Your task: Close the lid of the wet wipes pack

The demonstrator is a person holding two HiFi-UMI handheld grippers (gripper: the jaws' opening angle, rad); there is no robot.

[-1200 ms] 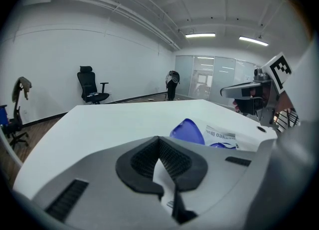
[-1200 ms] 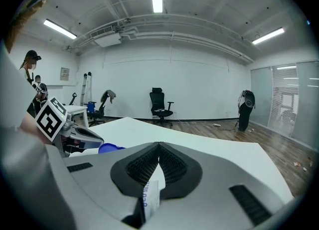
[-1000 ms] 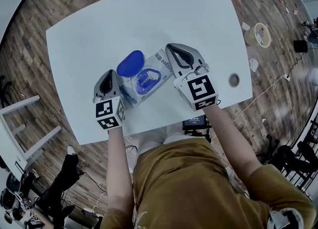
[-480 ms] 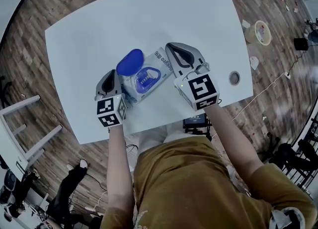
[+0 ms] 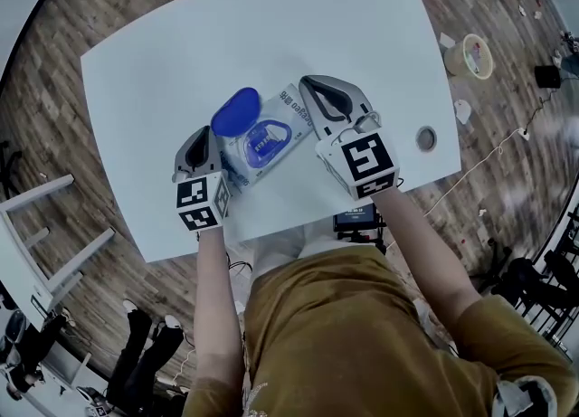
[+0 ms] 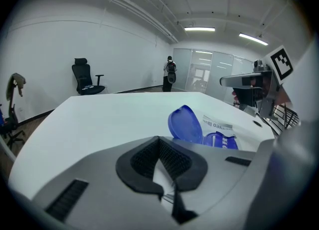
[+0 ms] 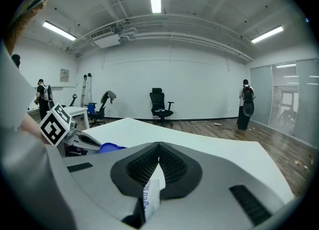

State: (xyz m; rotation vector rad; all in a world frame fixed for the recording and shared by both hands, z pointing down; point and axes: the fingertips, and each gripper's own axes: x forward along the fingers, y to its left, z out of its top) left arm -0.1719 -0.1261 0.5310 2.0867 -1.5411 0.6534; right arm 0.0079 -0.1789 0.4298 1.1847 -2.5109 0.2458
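A smooth white table on a wood-plank floor carries everything. The wet wipes pack lies nearer its front edge than its far one, about midway along.

Closest to me, my left gripper is clamped on a thin fold of white film at the pack's left end. My right gripper is pinched on the printed flap at the other end. The ribbed black pads of both are pressed together over soft wrapper.

Between them sits the glossy blue oval frame, rigid plastic on a pillowy, crinkly body. Beyond it the lid, a smooth blue oval, stands up, hinged on the far-left side.

I judge the risks to be these. Letting one end go to push the lid could let the pack skate on the slick table. Pulling the film too hard could tear it. Pressing off-centre on that soft body could leave the lid unlatched.

Far off stands an office chair.
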